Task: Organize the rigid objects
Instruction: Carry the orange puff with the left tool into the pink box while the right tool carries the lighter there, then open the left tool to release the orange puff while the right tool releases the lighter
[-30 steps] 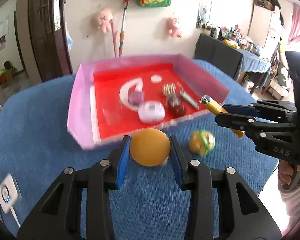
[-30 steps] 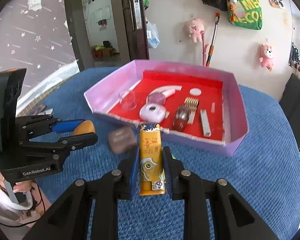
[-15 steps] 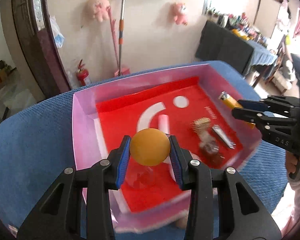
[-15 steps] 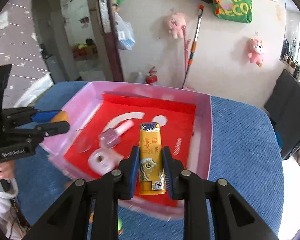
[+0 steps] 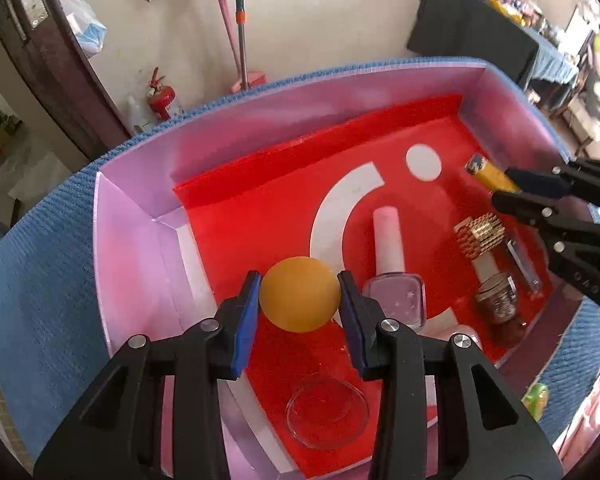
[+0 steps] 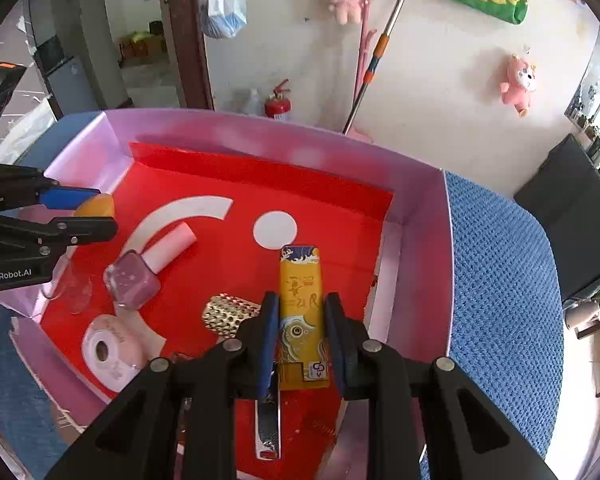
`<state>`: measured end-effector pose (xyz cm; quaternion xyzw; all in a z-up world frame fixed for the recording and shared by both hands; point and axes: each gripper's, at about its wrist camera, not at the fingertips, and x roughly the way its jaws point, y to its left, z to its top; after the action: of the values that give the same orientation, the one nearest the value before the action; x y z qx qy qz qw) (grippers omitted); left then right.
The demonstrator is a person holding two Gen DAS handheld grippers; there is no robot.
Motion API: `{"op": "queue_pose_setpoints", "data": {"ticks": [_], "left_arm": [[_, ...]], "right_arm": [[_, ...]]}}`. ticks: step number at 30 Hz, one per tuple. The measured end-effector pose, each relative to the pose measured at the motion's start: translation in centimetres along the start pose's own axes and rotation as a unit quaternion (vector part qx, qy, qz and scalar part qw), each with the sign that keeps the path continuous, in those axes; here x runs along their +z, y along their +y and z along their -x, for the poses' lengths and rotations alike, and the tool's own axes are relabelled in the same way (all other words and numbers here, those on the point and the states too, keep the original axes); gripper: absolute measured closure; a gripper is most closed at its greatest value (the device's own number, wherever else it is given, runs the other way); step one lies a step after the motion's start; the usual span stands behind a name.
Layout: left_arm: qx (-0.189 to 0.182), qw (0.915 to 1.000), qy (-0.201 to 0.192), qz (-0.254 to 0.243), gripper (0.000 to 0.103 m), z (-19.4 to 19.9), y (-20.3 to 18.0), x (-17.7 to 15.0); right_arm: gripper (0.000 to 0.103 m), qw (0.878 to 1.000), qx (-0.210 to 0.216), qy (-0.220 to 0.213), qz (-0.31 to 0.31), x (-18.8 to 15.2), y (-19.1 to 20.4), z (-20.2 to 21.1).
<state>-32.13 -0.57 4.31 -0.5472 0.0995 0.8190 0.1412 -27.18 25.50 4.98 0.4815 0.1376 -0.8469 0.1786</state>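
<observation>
A shallow box point(image 5: 136, 240) with pale pink walls and a red floor sits on a desk point(image 5: 40, 280) covered in blue knitted cloth.

On the left, the left tongs point(image 5: 299, 304) are clamped on an orange ball point(image 5: 299, 299), one blue-padded finger pressing each side. The ball hangs over the red floor in the near left part of the box. Just near of it, partly under the tongs, a small clear glass dish point(image 5: 327, 414) lies on the floor.

Just right of the ball, a nail polish bottle point(image 5: 392, 276) lies on its side, its pink cap pointing to the far wall and resting beside a white curved stripe printed on the floor. In the right wrist view a round white tape roll point(image 6: 108, 350) lies near of the bottle.

Further right lie a gold perforated piece point(image 5: 480, 234) and, near of it, a dark brown bottle point(image 5: 498, 308), with silver nail clippers point(image 5: 522, 262) beside them toward the right wall.

On the right, the right tongs point(image 6: 302, 322) are clamped on a yellow lighter point(image 6: 302, 300), gripping its lower half. The lighter points toward the far wall, held over the right part of the box near a white printed dot. The clippers point(image 6: 268, 428) show directly below these tongs.

Outside the box, at the near right on the blue cloth, sits a small green and yellow object point(image 5: 536, 400), too blurred to identify.
</observation>
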Motion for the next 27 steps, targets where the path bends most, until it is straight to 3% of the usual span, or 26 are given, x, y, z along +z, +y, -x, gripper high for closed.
{"op": "queue_pose_setpoints", "data": {"ticks": [6, 27], "left_arm": [[0.010, 0.9995, 0.026, -0.017, 0.067, -1.2, -0.9, -0.4], [0.006, 0.9995, 0.030, -0.002, 0.066, -0.8, -1.1, -0.6]], "right_arm": [[0.078, 0.999, -0.013, 0.026, 0.015, 0.4, 0.4, -0.8], [0.078, 0.996, -0.046, 0.053, 0.052, 0.5, 1.6, -2.4]]}}
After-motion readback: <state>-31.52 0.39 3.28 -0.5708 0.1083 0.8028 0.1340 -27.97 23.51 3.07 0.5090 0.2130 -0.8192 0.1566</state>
